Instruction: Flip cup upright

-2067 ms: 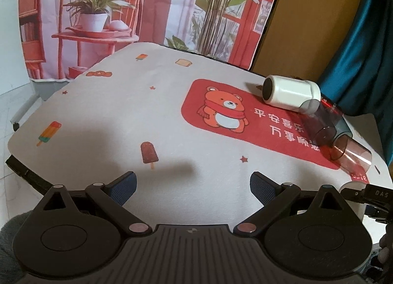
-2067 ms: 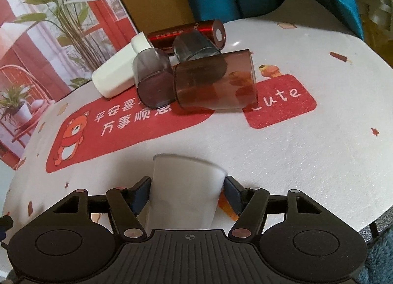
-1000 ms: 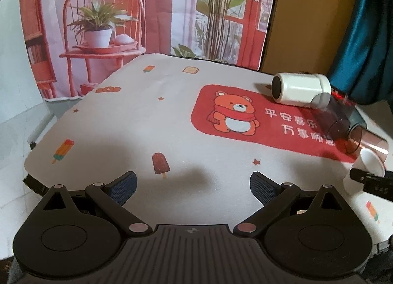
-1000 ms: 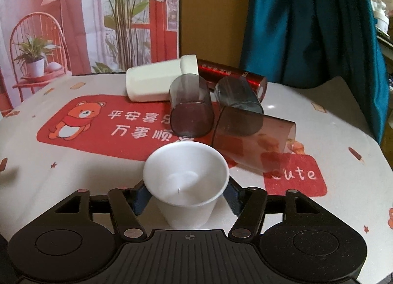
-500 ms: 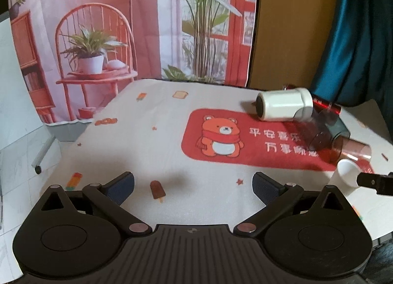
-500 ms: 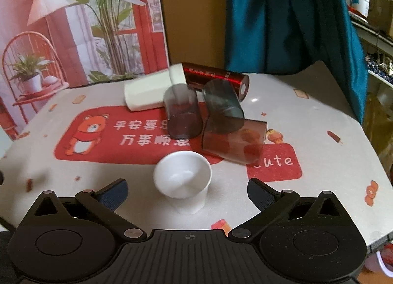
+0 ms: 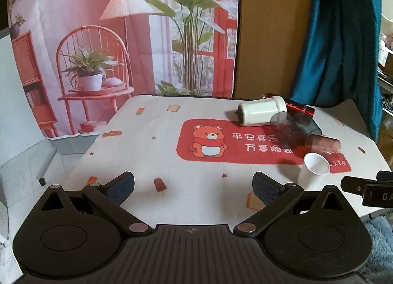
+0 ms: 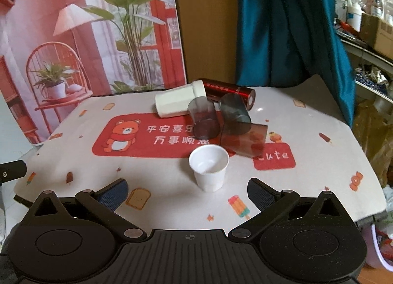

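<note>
A small white paper cup [image 8: 209, 166] stands upright on the table, mouth up, just in front of the pile of cups; it also shows in the left wrist view [image 7: 313, 169]. My right gripper [image 8: 188, 193] is open and empty, drawn back toward the table's near edge, apart from the cup. My left gripper [image 7: 194, 186] is open and empty over the near left part of the table. Part of the right gripper [image 7: 366, 188] shows at the right edge of the left wrist view.
Behind the paper cup lie a white cup [image 8: 179, 102], two smoky tumblers [image 8: 205, 121] [image 8: 234, 114], a brown tumbler [image 8: 244, 140] and a red can [image 8: 229, 93], all on their sides. The tablecloth [image 8: 157, 173] has a red bear patch. A printed backdrop and teal curtain stand behind.
My right gripper turned the paper cup upright, set it down, opened and pulled back. Both grippers have drawn back from the table.
</note>
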A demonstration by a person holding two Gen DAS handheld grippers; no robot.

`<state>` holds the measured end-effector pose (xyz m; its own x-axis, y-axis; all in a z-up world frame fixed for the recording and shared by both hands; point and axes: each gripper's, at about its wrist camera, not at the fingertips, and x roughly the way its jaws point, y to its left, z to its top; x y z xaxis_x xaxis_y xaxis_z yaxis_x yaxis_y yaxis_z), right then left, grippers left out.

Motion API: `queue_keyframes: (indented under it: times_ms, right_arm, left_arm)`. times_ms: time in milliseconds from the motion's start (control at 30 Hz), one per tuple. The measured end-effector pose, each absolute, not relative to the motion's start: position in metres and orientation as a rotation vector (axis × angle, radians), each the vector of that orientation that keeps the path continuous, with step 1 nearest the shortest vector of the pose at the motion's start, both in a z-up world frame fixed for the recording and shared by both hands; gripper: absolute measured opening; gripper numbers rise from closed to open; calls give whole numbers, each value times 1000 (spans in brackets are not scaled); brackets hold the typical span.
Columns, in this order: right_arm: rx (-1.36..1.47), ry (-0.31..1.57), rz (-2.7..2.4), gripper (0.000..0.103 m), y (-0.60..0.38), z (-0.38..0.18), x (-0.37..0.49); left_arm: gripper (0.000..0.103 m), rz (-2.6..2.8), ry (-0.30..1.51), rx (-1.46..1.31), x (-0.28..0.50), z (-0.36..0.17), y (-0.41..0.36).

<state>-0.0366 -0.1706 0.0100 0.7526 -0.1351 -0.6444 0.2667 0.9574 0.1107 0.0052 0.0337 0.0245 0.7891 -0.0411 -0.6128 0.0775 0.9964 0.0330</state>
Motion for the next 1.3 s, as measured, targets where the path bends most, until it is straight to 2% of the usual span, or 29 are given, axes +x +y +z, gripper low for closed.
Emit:
queue_keyframes:
  times_ms: [233,1300]
  right_arm:
    - [134,673,-252,103,-161,10,-58]
    - [142,704,-275,103,-167,-2,-51]
  left_arm:
    - [103,-68,625,101,-9,17,25]
    - [103,-38,658,77,-3,8,31]
